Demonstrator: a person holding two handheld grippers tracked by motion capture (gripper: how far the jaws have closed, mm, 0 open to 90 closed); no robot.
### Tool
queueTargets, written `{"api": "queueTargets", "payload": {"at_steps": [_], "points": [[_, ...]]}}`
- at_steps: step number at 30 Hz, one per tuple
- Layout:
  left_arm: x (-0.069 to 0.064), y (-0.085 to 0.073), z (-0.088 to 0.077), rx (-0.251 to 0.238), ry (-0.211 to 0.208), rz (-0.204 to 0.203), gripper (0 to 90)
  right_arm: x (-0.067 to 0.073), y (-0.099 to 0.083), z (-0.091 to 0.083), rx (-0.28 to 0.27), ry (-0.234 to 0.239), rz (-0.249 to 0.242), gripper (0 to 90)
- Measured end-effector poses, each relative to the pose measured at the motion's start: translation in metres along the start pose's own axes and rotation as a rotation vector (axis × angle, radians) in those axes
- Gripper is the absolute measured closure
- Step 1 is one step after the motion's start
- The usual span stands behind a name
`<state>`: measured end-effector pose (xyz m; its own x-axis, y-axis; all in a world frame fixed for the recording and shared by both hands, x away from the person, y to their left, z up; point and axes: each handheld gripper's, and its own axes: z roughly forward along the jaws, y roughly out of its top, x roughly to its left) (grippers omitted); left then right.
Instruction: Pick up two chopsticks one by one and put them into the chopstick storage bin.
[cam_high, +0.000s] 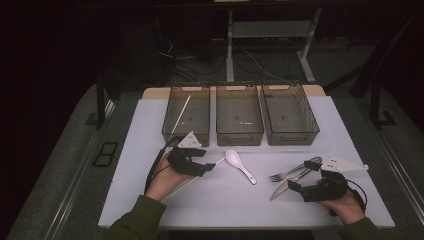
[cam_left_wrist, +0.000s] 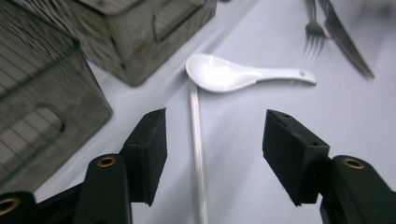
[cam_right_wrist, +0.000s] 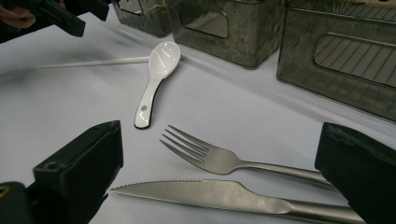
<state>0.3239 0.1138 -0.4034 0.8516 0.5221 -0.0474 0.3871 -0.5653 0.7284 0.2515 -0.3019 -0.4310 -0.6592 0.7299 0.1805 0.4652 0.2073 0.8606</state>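
Note:
A thin white chopstick (cam_left_wrist: 196, 140) lies on the white table cover, running between the spread jaws of my left gripper (cam_left_wrist: 215, 126), whose pads stand clear of it. Its far tip reaches the bowl of a white ceramic spoon (cam_left_wrist: 224, 74). In the high view the left gripper (cam_high: 206, 162) hovers low in front of the left bin. My right gripper (cam_right_wrist: 219, 140) is open wide over a steel fork (cam_right_wrist: 219, 158) and a serrated knife (cam_right_wrist: 210, 193), gripping neither. In the high view it (cam_high: 303, 176) sits at their handle ends.
Three dark see-through bins stand in a row at the back: left (cam_high: 186, 114), middle (cam_high: 239, 114) and right (cam_high: 290, 112). A second chopstick (cam_high: 181, 114) rests slanted in the left bin. The table's front edge (cam_high: 240, 225) is close to the person's sleeves.

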Motion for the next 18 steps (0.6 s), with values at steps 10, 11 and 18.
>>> {"api": "queueTargets", "payload": {"at_steps": [10, 11, 18], "points": [[0.001, -0.012, 0.008, 0.002, 0.001, -0.024, 60.9, 0.0, 0.0, -0.001, -0.003, -0.001, 0.001, 1.1], [0.002, -0.013, 0.009, -0.002, -0.002, -0.031, 62.9, 0.0, 0.0, -0.001, -0.003, 0.0, 0.001, 1.1], [0.005, -0.017, 0.015, -0.006, -0.018, -0.066, 72.2, 0.0, 0.0, -0.001, -0.002, 0.001, 0.001, 1.1]]}}
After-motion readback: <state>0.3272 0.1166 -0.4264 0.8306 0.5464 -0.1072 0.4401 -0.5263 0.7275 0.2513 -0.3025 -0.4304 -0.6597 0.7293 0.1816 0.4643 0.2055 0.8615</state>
